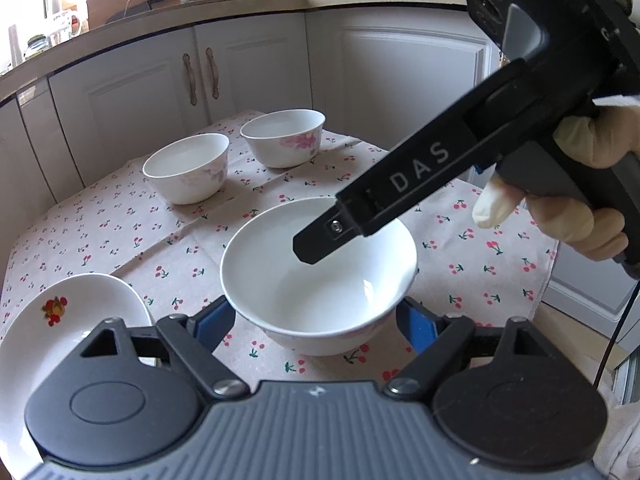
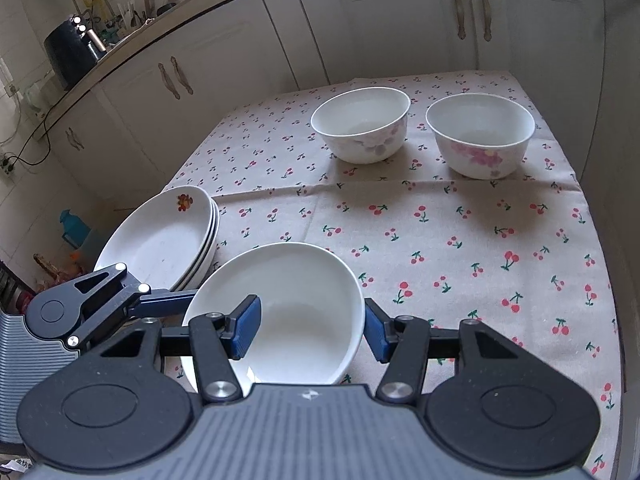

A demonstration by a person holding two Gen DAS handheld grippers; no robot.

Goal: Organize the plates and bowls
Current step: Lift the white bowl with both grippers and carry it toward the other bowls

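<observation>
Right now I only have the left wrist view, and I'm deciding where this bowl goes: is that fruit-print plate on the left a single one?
Observer: No. It tops a stack of plates, about three nested, right beside the near bowl.
Operator: And the right claw? I see just one finger, inside the bowl.
Observer: The other is outside the wall: the claw pinches the bowl's side, one pad inside, one outside.
</observation>
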